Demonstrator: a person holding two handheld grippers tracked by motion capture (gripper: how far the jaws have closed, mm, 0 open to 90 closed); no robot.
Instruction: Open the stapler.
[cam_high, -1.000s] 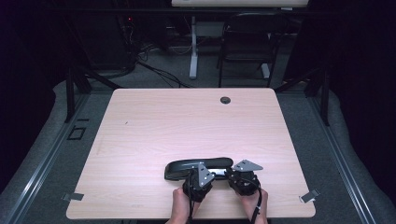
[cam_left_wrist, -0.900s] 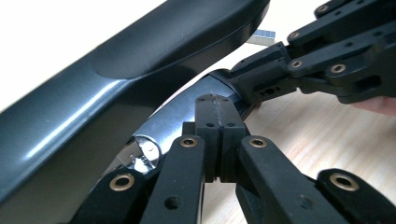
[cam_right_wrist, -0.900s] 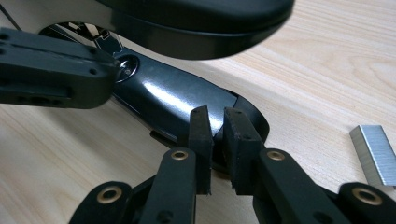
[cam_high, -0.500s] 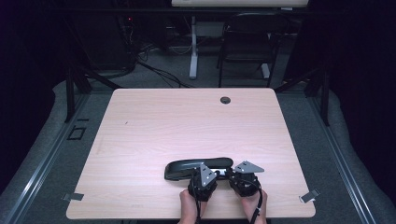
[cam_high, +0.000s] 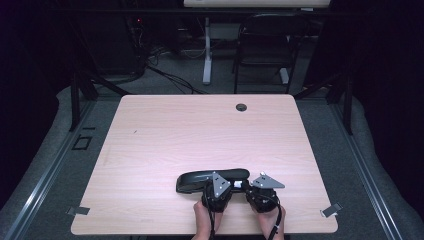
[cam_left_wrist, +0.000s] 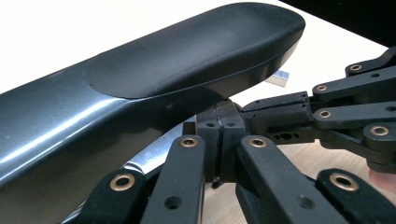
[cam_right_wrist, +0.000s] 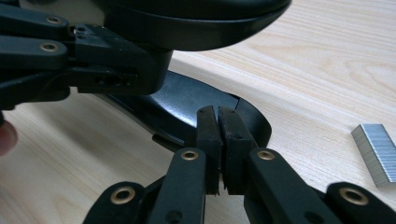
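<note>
the right tool (cam_high: 256, 186) has just been closing, and its jaws now stand pressed together in the right gripper view, with nothing seen between the pads; their tips sit just at the edge of the stapler's black base (cam_right_wrist: 187, 109). the left tool (cam_high: 220, 186) is likewise pressed together, its jaw tips tucked under the raised top arm of the stapler (cam_left_wrist: 154, 79), near the shiny metal rail (cam_left_wrist: 149, 156); whether anything thin is pinched there cannot be told. against the earlier high views, the left hand (cam_high: 205, 220) is seen shifted a little, while the right hand (cam_high: 272, 222) is unmoved.

this is judged to mean that the stapler is open for loading, with the top arm lifted off the base, and that the strip of staples (cam_right_wrist: 376, 151) lying on the table (cam_high: 165, 135) just beside it has not yet been picked up.

the stapler (cam_high: 210, 179) lies near the front edge of the table, right of centre, directly ahead of both tools. its long axis runs across the table, left to right in the high view, with a slight tilt. which end is the stapling nose cannot be settled from the frames.
</note>
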